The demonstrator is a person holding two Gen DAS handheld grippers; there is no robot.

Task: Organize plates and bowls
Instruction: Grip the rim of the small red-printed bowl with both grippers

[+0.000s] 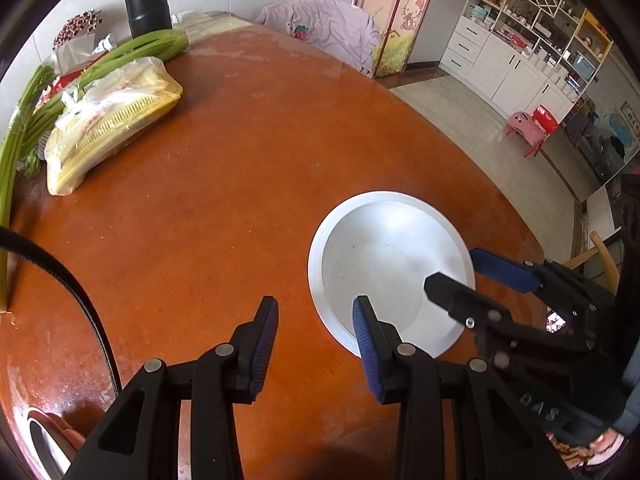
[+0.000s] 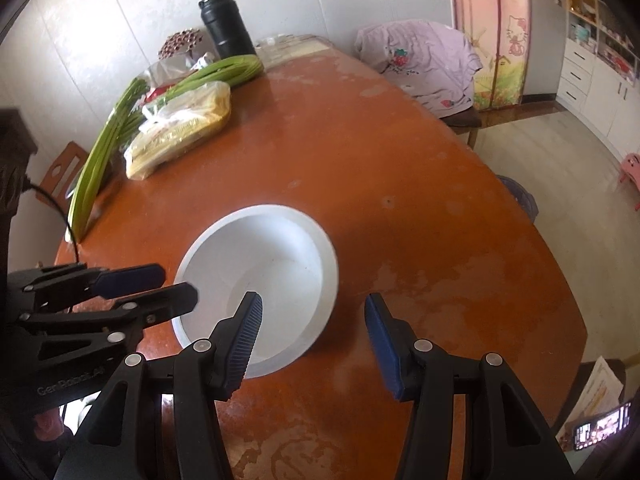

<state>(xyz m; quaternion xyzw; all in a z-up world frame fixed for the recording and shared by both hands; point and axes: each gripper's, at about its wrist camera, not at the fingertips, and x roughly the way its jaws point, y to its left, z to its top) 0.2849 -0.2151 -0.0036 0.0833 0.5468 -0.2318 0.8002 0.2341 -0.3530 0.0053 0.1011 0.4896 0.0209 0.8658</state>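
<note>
A white bowl (image 1: 384, 236) stands upright on the orange-brown table (image 1: 224, 208), and nothing is inside it. My left gripper (image 1: 314, 308) is open, one blue pad over the bowl's inside and the other outside its near-left rim, not pressing on it. My right gripper (image 1: 451, 266) comes in from the right over the opposite rim. In the right wrist view the bowl (image 2: 272, 240) lies just ahead. There the right gripper (image 2: 311, 304) is open astride the bowl's right rim, and the left gripper (image 2: 179, 280) straddles the left rim.
A yellow plastic-wrapped bundle (image 1: 116, 120), long green stalks (image 1: 156, 46) and a black flask (image 1: 146, 0) crowd the table's far left. A metal dish (image 1: 38, 436) shows at the near-left edge. A chair draped in lilac cloth (image 2: 424, 60) stands beyond the table.
</note>
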